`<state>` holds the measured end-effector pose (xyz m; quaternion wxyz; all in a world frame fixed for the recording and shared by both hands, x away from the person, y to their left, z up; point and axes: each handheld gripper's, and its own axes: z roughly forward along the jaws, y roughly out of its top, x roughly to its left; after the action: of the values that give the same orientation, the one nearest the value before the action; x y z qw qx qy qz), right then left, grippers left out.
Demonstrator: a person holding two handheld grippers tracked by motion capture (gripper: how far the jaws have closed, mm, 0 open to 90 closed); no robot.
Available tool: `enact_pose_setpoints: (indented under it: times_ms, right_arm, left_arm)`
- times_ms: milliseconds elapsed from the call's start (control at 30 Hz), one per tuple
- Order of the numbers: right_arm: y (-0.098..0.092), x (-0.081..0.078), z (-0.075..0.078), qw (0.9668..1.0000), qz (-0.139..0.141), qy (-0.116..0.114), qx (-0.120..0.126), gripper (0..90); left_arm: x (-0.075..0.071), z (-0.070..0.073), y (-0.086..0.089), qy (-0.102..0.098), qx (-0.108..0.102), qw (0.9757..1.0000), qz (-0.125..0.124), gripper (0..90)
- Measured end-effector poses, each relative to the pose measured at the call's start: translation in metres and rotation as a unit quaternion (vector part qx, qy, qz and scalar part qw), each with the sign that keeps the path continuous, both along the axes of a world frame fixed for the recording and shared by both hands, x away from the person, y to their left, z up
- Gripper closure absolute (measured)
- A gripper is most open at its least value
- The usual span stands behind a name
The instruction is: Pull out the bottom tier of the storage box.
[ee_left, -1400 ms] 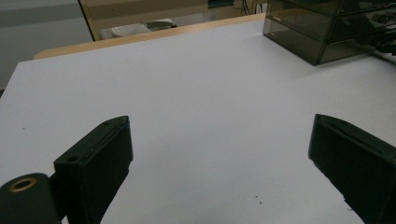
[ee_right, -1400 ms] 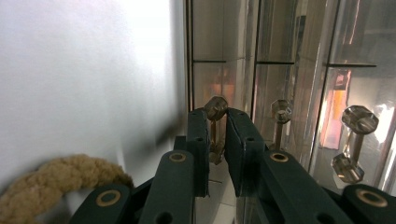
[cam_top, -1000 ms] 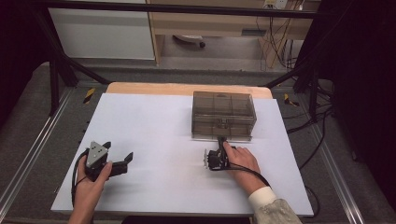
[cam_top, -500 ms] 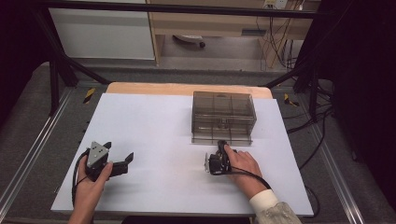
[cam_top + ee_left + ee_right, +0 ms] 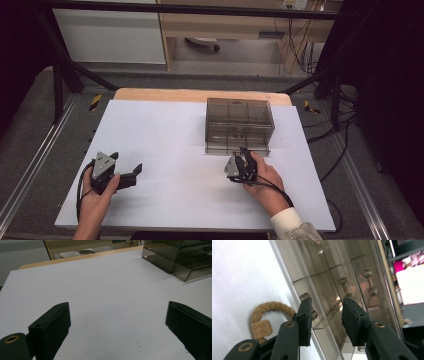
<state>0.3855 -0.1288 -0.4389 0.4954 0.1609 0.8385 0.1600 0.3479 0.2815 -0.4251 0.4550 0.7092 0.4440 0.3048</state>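
Note:
A smoky clear drawer box [image 5: 239, 122] stands on the white table [image 5: 165, 135], right of the middle. Its lowest drawer [image 5: 193, 273] sticks out a little. My right gripper [image 5: 243, 161] hovers just before the box front. In the right gripper view its jaws have just been opening; the gripper [image 5: 327, 306] stands open, facing the drawer fronts, with a small round knob [image 5: 305, 296] at the tip of one jaw and nothing pinched. A tan rope loop with a label [image 5: 265, 317] lies beside the box. My left gripper [image 5: 126, 174] rests open at the front left, empty [image 5: 117, 312].
Black frame rails [image 5: 30, 165] run along both sides of the table. Cables [image 5: 325, 130] trail off the right edge. A wooden strip [image 5: 200, 95] borders the far edge. White surface spreads between the two grippers.
The right gripper has lifted slightly and drawn back from the box front, its jaws spreading apart. The left hand and gripper have stayed still.

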Motion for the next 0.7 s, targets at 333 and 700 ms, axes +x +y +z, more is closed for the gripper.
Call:
enact_pose_setpoints:
  times_ms: [333, 700]
  right_arm:
    - [-0.020, 0.009, 0.017, 0.9865, -0.019, 0.050, 0.155, 49.4]
    - [-0.027, 0.023, 0.026, 0.9499, -0.043, 0.141, 0.276, 24.9]
  left_arm:
    - [0.000, 0.000, 0.004, 0.002, -0.002, 0.9999, 0.016, 5.7]
    - [-0.001, -0.001, 0.003, 0.004, 0.008, 0.9999, 0.010, 5.6]
